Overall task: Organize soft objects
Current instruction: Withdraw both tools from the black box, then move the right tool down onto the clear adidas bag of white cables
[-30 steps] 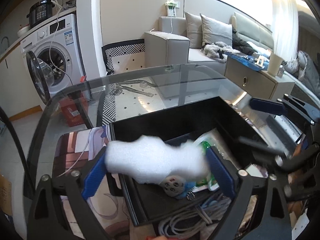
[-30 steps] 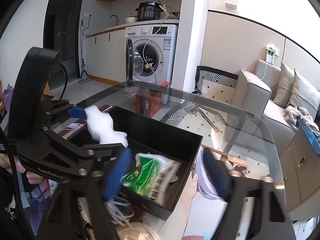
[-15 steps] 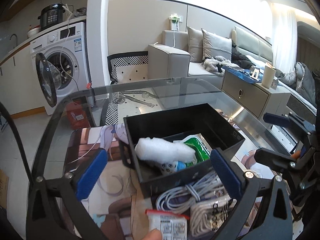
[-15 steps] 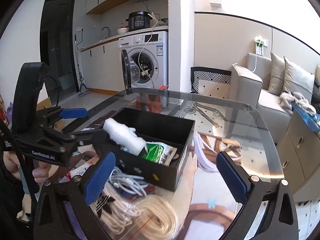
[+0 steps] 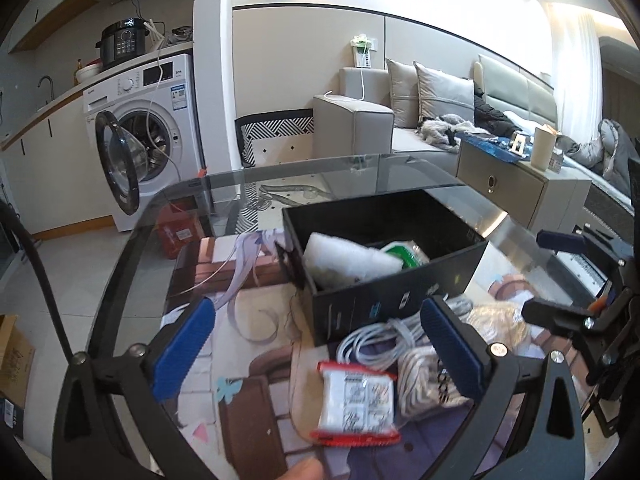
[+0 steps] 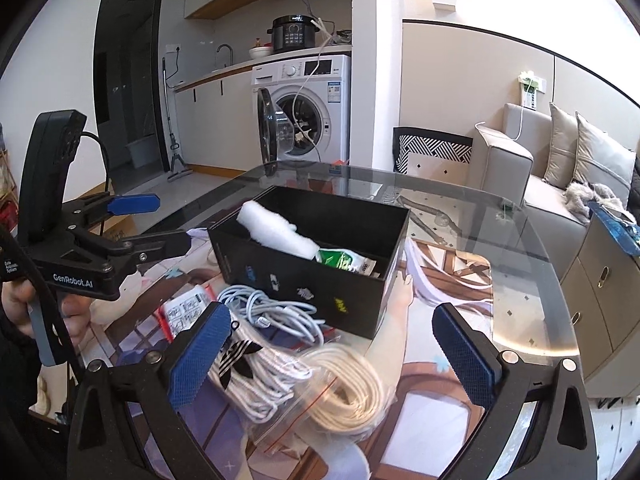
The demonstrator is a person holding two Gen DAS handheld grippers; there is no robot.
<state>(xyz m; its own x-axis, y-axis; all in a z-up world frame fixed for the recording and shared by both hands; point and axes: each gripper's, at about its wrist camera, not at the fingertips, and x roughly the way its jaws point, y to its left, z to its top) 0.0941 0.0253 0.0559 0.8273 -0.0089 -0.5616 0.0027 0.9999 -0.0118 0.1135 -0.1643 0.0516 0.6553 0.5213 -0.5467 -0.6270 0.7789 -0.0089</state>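
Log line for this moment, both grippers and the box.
left gripper: open, empty | right gripper: open, empty | black box: holds white foam, green packet | cables: outside box

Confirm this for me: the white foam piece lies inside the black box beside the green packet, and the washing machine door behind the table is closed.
Not quite. The washing machine door stands open, swung out to the side, as the right wrist view shows. The rest holds: the white foam piece lies inside the black box beside the green packet.
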